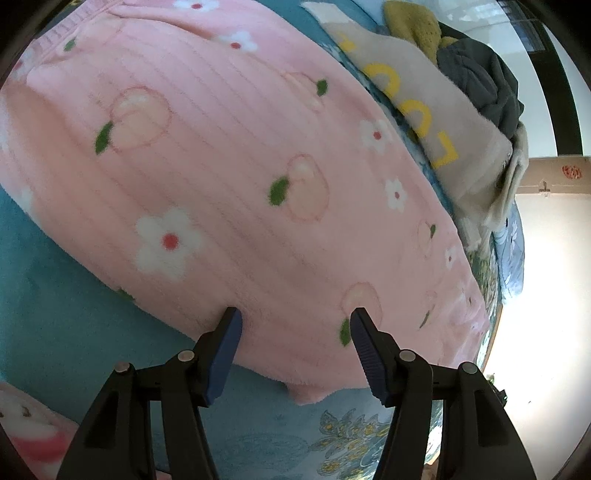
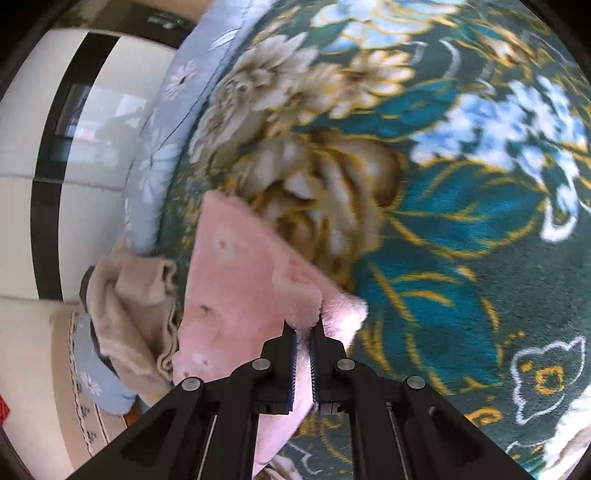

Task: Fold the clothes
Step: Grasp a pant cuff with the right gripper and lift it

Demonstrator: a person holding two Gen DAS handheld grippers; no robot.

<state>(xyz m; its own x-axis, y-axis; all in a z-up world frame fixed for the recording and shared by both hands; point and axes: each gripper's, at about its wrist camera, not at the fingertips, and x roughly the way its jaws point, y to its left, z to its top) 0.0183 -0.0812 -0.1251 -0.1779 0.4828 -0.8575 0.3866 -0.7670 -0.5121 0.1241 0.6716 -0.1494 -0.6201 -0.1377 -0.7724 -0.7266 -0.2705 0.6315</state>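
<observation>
A pink fleece garment (image 1: 229, 177) printed with peaches and white flowers lies spread on a teal floral blanket (image 1: 74, 302). My left gripper (image 1: 295, 321) is open, its blue pads just over the garment's near edge, gripping nothing. In the right wrist view my right gripper (image 2: 303, 330) is shut on an edge of the pink garment (image 2: 236, 291) and holds it lifted above the blanket (image 2: 461, 240).
A beige towel with yellow letters (image 1: 424, 99), a dark grey garment (image 1: 480, 81) and a mustard cloth (image 1: 413, 26) lie beyond the pink garment. A beige cloth (image 2: 129, 306) hangs at the bed's edge by a light blue quilt (image 2: 155, 162). Another pink printed item (image 1: 26, 428) shows at lower left.
</observation>
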